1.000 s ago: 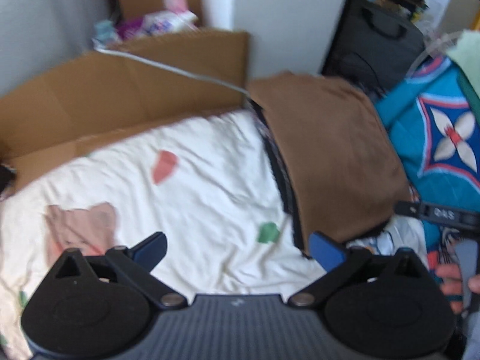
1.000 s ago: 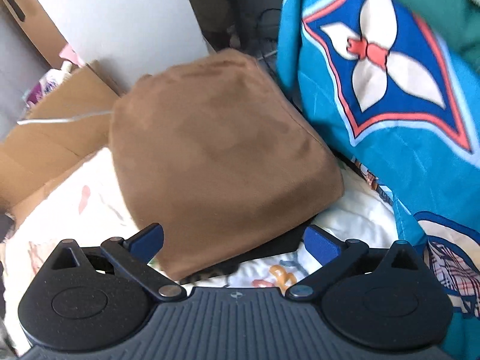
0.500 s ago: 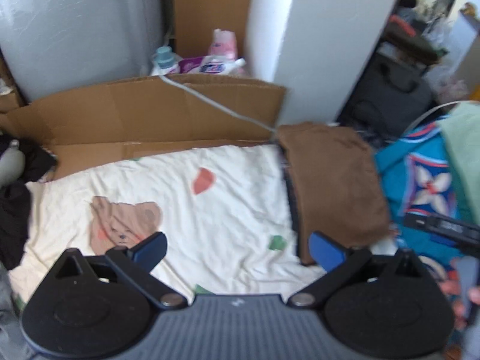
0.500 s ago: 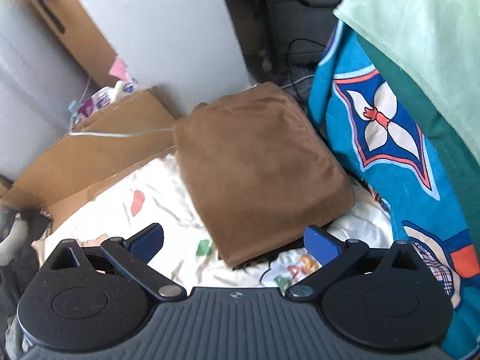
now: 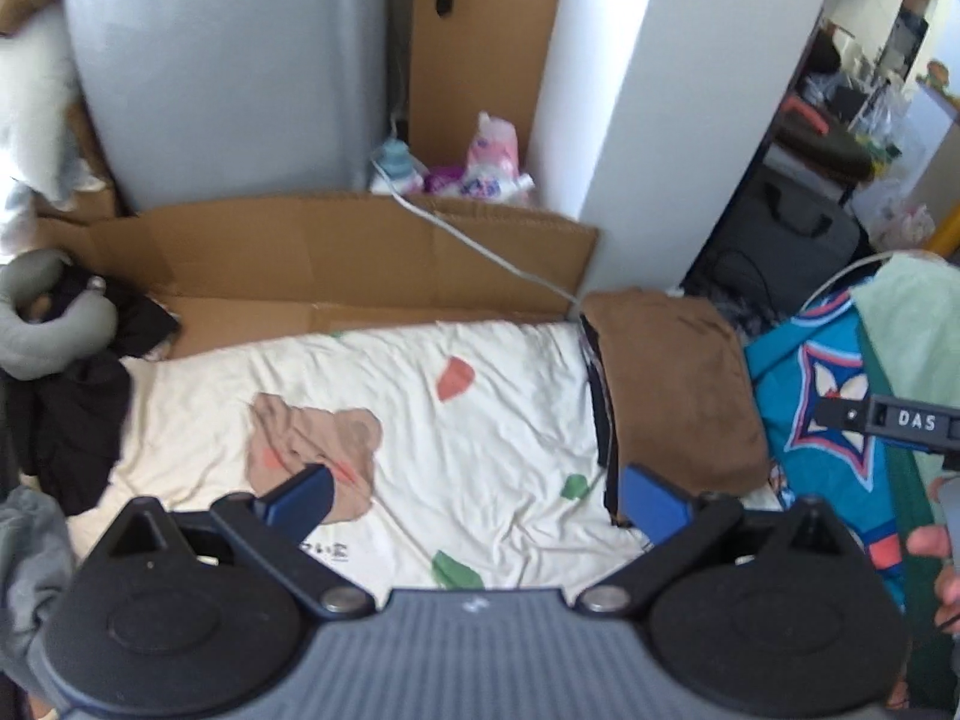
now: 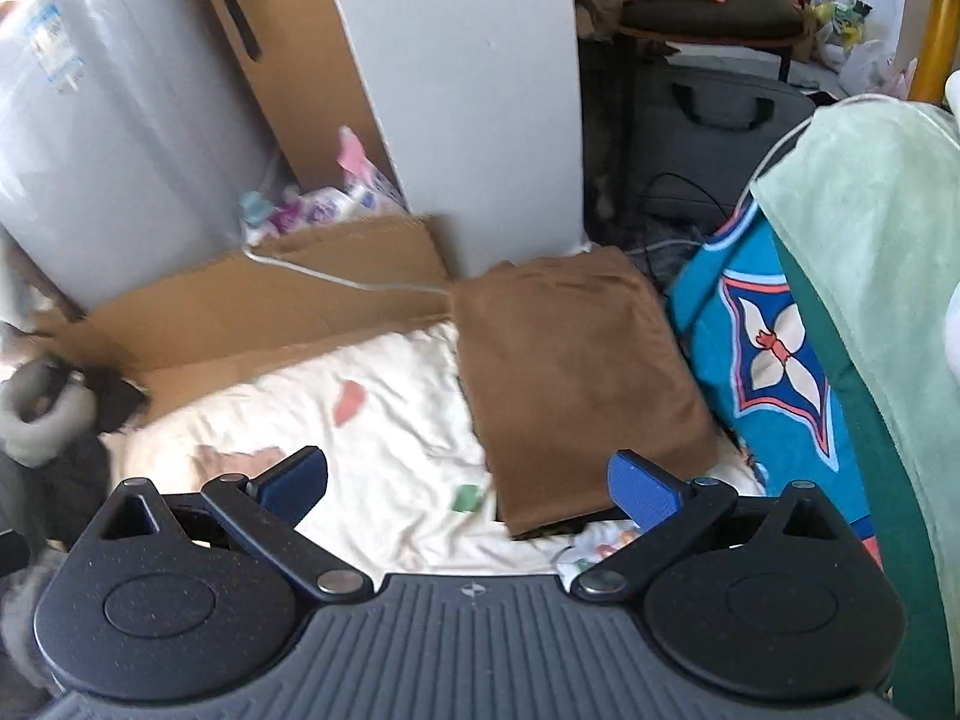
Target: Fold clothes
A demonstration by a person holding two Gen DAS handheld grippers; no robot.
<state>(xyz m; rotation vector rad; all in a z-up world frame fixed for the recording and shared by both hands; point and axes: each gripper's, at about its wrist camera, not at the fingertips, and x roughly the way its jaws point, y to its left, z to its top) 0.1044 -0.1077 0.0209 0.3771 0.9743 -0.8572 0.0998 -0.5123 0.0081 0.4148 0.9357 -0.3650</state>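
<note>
A folded brown garment (image 5: 672, 384) (image 6: 576, 372) lies on the right side of a cream bed sheet (image 5: 420, 420) (image 6: 390, 450) printed with a bear and coloured shapes. A dark folded piece shows under its left edge. My left gripper (image 5: 477, 501) is open above the sheet, nothing between its blue fingers. My right gripper (image 6: 468, 489) is open too, held above the near end of the brown garment without touching it. A pile of dark clothes (image 5: 78, 408) sits at the sheet's left edge. Part of the right gripper's body (image 5: 900, 420) and a hand (image 5: 936, 564) show at the right of the left wrist view.
A blue patterned blanket (image 5: 828, 396) (image 6: 774, 360) and a pale green cloth (image 6: 864, 228) rise on the right. Flattened cardboard (image 5: 336, 258) (image 6: 270, 312) with a white cable (image 5: 480, 246) borders the far side. A grey neck pillow (image 5: 54, 324) lies at left, a white pillar (image 5: 618, 120) behind.
Both grippers have drawn back and up from the brown garment, so the whole sheet, the cardboard and the room behind have come into view. Both stay open.
</note>
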